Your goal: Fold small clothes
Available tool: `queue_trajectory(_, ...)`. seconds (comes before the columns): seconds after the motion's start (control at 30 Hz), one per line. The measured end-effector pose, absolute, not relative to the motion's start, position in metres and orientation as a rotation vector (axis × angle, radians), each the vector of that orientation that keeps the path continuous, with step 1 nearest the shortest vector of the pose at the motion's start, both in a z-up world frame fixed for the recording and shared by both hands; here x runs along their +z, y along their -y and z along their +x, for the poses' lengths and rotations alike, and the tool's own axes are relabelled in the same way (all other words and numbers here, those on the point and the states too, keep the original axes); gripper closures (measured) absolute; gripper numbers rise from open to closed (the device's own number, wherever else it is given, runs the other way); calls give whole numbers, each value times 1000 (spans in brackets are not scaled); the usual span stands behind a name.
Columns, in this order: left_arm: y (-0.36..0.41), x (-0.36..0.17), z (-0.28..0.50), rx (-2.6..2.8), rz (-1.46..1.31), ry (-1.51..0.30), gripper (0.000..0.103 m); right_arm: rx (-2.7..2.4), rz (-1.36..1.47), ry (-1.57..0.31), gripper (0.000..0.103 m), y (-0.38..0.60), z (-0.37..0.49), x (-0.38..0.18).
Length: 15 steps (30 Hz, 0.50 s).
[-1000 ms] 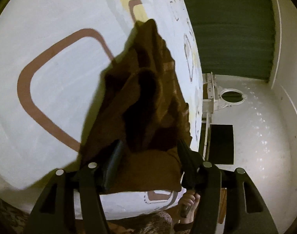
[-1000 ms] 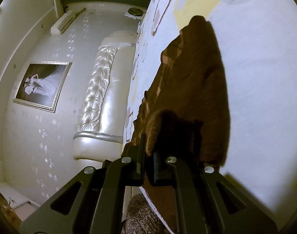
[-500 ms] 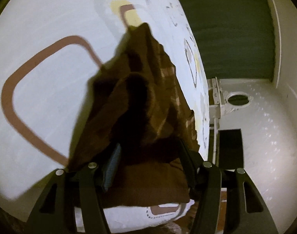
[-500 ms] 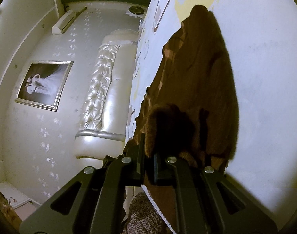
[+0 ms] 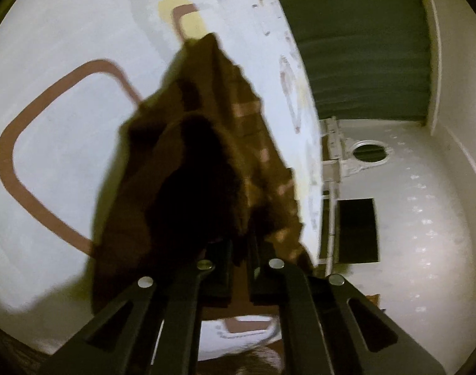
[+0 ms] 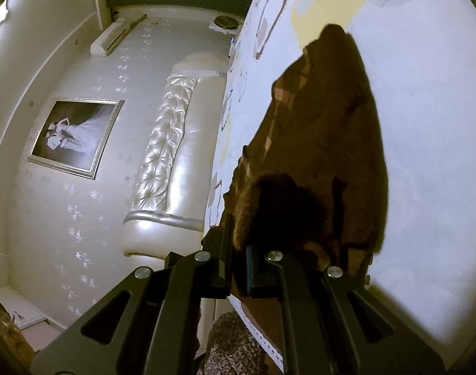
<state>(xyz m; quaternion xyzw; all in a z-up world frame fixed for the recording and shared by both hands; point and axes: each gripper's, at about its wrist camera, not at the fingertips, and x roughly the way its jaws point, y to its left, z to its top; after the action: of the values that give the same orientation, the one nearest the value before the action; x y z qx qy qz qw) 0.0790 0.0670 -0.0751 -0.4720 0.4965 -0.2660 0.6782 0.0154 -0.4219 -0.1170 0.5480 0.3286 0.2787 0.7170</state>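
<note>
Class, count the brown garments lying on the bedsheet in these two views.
1: one brown garment on the sheet, its near edge pinched by both grippers; others may lie out of view.

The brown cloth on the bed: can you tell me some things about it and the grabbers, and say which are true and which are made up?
1. The left gripper is shut on the brown cloth. True.
2. The right gripper is wide open and holds nothing. False: it is shut on the cloth's edge.
3. The cloth lies on a bedsheet with brown outlines. True.
4. The picture on the wall lies on the bed. False: it hangs beside the headboard.
</note>
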Motion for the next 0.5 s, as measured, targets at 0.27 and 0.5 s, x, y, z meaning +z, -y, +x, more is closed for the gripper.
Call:
queue_trajectory(0.27,-77,-38,101,-638,-1178,-1000,98,656,1232,-634,98,434,18,-92)
queue_trajectory(0.5,-89,-36,151,-559,-1250,-952,98,637,1286,-570,98,453,45,-83)
